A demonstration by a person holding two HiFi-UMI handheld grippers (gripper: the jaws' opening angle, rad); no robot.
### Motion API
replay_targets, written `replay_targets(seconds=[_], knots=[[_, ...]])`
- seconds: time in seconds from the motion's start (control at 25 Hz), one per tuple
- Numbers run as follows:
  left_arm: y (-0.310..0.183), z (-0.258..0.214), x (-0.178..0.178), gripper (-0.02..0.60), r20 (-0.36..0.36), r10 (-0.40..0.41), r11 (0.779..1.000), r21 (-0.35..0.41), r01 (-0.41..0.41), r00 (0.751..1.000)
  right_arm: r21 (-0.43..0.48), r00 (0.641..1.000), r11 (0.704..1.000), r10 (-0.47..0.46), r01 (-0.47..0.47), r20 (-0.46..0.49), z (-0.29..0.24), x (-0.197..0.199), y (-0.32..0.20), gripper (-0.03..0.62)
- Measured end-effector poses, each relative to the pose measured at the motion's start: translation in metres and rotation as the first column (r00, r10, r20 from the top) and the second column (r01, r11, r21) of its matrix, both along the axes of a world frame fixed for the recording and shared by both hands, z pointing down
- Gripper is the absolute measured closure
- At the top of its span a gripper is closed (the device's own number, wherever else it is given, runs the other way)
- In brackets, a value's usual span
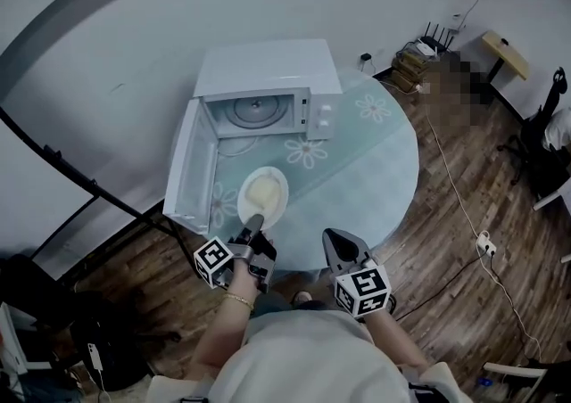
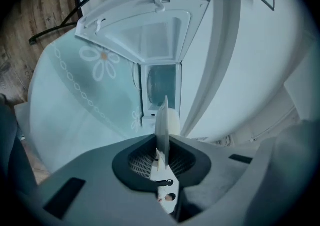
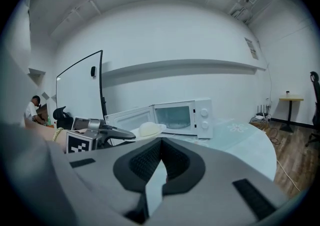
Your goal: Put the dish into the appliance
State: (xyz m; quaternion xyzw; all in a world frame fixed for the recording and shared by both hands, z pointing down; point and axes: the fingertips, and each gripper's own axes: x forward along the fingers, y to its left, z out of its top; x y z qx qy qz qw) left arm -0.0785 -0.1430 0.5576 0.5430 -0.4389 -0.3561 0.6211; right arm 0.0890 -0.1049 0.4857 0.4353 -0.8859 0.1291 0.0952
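Note:
A white plate (image 1: pixel 262 197) with a pale mound of food hangs just above the round glass table (image 1: pixel 375 160), in front of the white microwave (image 1: pixel 268 67). The microwave's door (image 1: pixel 187 169) swings wide open to the left and the turntable shows inside. My left gripper (image 1: pixel 253 225) is shut on the plate's near rim. In the left gripper view the plate (image 2: pixel 162 120) stands edge-on between the jaws, pointing at the open cavity (image 2: pixel 161 86). My right gripper (image 1: pixel 339 241) hovers at the table's near edge, shut and holding nothing. The right gripper view shows the plate (image 3: pixel 150 130) left of the microwave (image 3: pixel 182 116).
A black stand frame (image 1: pixel 53 169) runs along the wall at the left. Cables and a power strip (image 1: pixel 484 245) lie on the wooden floor to the right. A small side table (image 1: pixel 504 53) stands at the far right. A person (image 3: pixel 34 110) sits far off at the left.

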Motion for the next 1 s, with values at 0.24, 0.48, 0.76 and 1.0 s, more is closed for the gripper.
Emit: replay_targets(seconds=[0.24, 0.48, 0.76, 1.0], knots=[[-0.057, 0.01, -0.01, 0.54, -0.012, -0.061, 0.998, -0.026, 0.06, 0.998, -0.033, 0.999, 0.999, -0.036, 0.036, 0.0, 0.012, -0.011, -0.021, 0.589], [-0.121, 0.015, -0.022, 0.54, -0.01, -0.07, 0.997, -0.02, 0.07, 0.997, -0.045, 1.0, 0.999, 0.009, -0.009, -0.007, 0.02, -0.009, -0.053, 0.589], [-0.191, 0.032, -0.04, 0.54, 0.002, -0.06, 0.998, -0.024, 0.06, 0.998, -0.061, 0.998, 0.997, 0.054, -0.055, -0.021, 0.026, -0.021, -0.099, 0.589], [-0.237, 0.052, -0.055, 0.54, 0.0, -0.065, 0.997, -0.039, 0.065, 0.998, -0.072, 0.999, 0.997, 0.037, -0.04, -0.037, 0.035, -0.04, -0.13, 0.589]])
